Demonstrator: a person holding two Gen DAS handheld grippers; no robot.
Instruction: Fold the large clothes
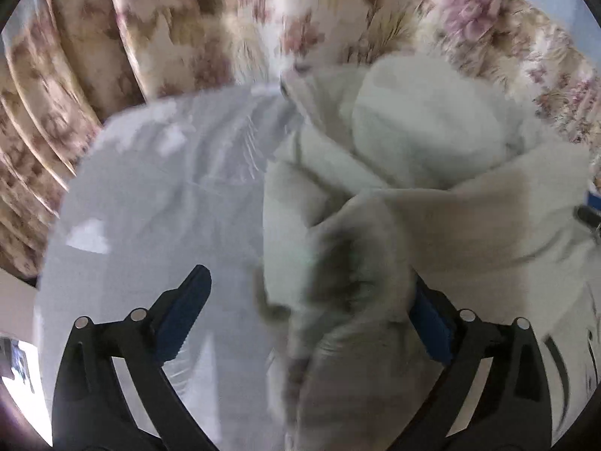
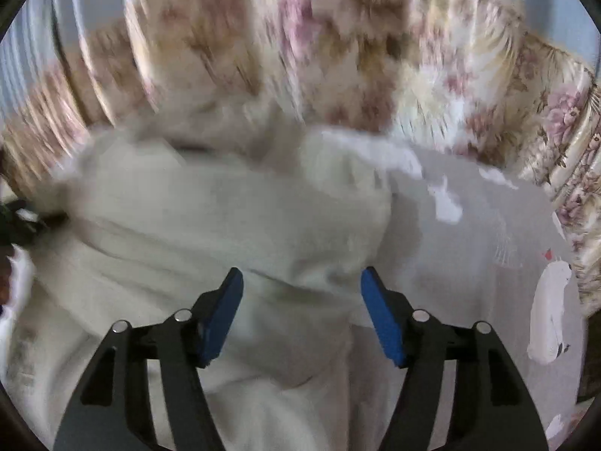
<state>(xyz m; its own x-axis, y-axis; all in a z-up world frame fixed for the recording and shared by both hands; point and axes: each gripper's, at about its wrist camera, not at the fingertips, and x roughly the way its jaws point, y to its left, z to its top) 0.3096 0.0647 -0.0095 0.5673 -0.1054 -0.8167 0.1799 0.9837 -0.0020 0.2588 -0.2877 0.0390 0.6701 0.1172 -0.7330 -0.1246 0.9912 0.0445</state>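
Note:
A large cream, fleecy garment (image 1: 432, 158) lies bunched on a pale sheet (image 1: 150, 206). In the left wrist view a fold of it rises between the jaws of my left gripper (image 1: 308, 276) and covers part of the right pad. The left pad (image 1: 184, 315) stands free over bare sheet, so this gripper is wide open. In the right wrist view the same garment (image 2: 210, 210) spreads under my right gripper (image 2: 300, 272). Both of its blue pads (image 2: 221, 315) show in full, with cloth lying below the gap and nothing pinched. Both pictures are blurred.
A floral curtain (image 1: 169, 18) hangs in folds behind the surface and runs across the back (image 2: 338, 56). Bare sheet (image 2: 488, 225) with a white printed patch (image 2: 552, 312) lies right of the garment. A dark object (image 1: 589, 218) shows at the right edge.

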